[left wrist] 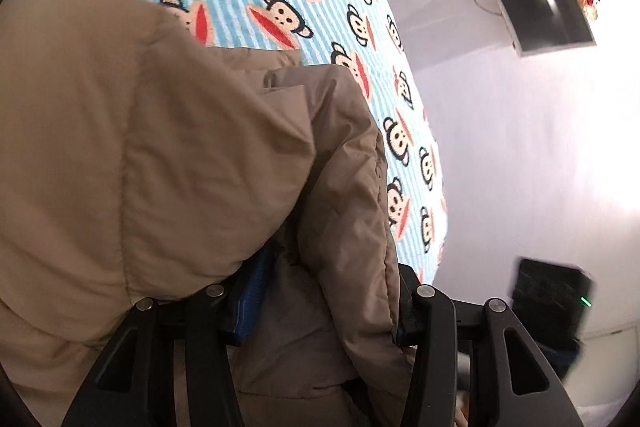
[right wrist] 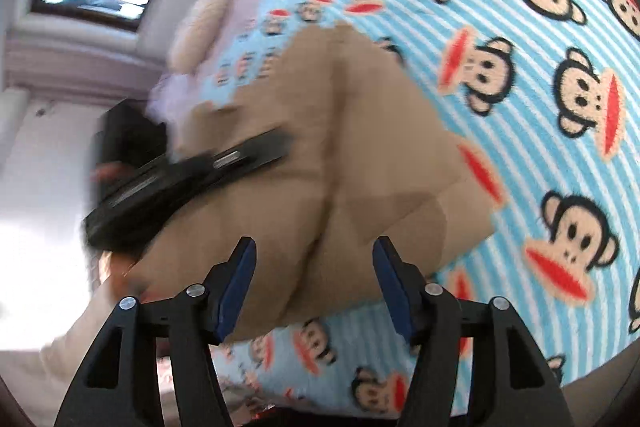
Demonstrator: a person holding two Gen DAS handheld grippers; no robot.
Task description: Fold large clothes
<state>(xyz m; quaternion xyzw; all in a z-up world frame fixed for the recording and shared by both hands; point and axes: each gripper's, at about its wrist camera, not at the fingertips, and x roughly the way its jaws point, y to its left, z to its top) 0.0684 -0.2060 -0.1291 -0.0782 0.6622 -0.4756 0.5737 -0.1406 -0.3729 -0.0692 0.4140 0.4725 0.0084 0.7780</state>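
Daylight flooded both fisheye views, with the white wall blown out to glare. The right wrist picture was motion-blurred, smearing what was probably the other black gripper. Edges curved strongly, corners vignetted black.

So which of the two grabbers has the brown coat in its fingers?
The left gripper: folds of the brown padded coat are bunched between its blue pads. The right gripper is open, with nothing pinched between its fingers.
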